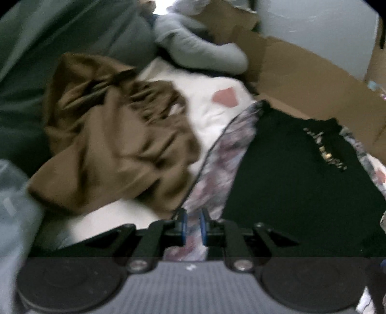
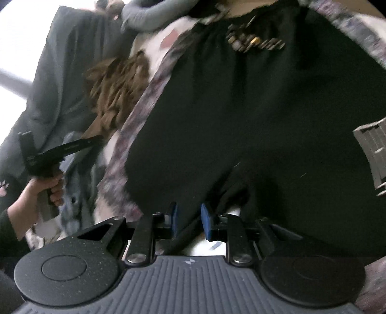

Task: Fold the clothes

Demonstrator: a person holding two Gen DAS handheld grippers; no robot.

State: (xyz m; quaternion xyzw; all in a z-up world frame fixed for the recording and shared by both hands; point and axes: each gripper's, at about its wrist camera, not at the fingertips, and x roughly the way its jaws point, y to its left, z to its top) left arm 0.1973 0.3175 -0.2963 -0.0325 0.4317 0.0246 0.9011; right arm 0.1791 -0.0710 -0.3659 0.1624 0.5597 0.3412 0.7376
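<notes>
- Left wrist view: one black garment (image 1: 289,183) with a pale patterned border lies at the right, one crumpled brown garment (image 1: 113,145) at the left, and one grey garment (image 1: 200,46) at the far side.
- All of them rest on a white sheet (image 1: 212,113) printed with a pink heart; a brown cardboard box (image 1: 313,72) stands along the far right, and a pale wall rises behind it.
- The left gripper (image 1: 192,225) sits at the near edge, its blue-padded fingers drawn close together with the patterned border of the black garment between them; motion blur leaves it unclear whether they pinch the cloth.
- Right wrist view: the same black garment (image 2: 253,120) fills the middle, a row of metallic studs near its far neckline; the brown garment (image 2: 113,89) lies at the left and the grey one (image 2: 144,17) at the far left.
- Bright window light shows at the far left.
- The right gripper (image 2: 189,221) has its blue pads a narrow gap apart with a dark fold of the black garment between them.
- A hand (image 2: 45,190) at the left holds the other gripper's handle.
</notes>
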